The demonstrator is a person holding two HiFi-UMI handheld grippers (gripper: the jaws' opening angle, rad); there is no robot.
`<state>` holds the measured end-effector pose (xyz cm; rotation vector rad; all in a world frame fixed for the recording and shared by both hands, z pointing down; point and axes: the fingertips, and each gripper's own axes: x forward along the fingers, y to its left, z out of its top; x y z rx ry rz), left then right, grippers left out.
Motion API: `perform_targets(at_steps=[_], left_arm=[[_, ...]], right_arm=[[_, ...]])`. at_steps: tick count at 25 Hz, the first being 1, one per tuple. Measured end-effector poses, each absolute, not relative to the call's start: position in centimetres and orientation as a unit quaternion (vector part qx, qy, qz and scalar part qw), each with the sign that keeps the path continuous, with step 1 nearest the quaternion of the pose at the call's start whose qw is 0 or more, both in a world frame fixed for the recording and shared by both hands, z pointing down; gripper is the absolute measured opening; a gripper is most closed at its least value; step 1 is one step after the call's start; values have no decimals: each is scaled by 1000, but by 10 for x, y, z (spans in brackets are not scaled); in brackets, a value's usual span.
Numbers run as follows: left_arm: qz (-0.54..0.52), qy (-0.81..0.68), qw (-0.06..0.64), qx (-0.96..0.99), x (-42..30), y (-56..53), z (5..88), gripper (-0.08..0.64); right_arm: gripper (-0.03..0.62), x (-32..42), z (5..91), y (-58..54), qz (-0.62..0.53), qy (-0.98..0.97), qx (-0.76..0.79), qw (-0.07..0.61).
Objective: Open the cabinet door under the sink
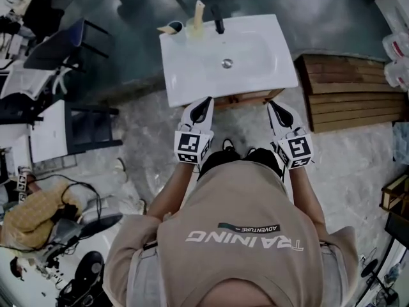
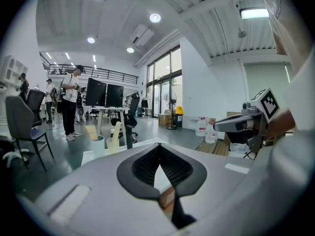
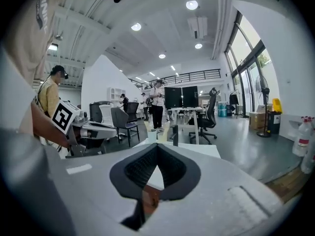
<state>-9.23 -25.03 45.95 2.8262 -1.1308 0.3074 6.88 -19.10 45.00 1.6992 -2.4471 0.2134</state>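
Note:
A white sink basin with a black faucet stands in front of me. Only the top strip of the wooden cabinet shows below its front rim; the door itself is hidden. My left gripper is shut and empty, its tip just at the basin's front edge. My right gripper is also shut and empty, hovering over the cabinet's right corner. In the left gripper view the left gripper has its pads meeting, with the basin and brown wood behind. The right gripper view shows the right gripper the same way.
Two cups sit on the basin's back left corner. A wooden pallet lies to the right, with white bottles beyond it. Chairs and a table crowd the left. People stand far behind the sink.

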Motion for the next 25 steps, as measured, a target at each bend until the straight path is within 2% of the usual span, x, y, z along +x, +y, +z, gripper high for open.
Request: perform_targets(at_steps=[12,25], left_arm=[[111,-433,68,892,-87,-233,462,17],[130,-480,90,863,-102,-215,508,17]], right_arm=[[2,83,461,-193,92,-844,523,79],[2,84,548,-182,162,-837,508,124]])
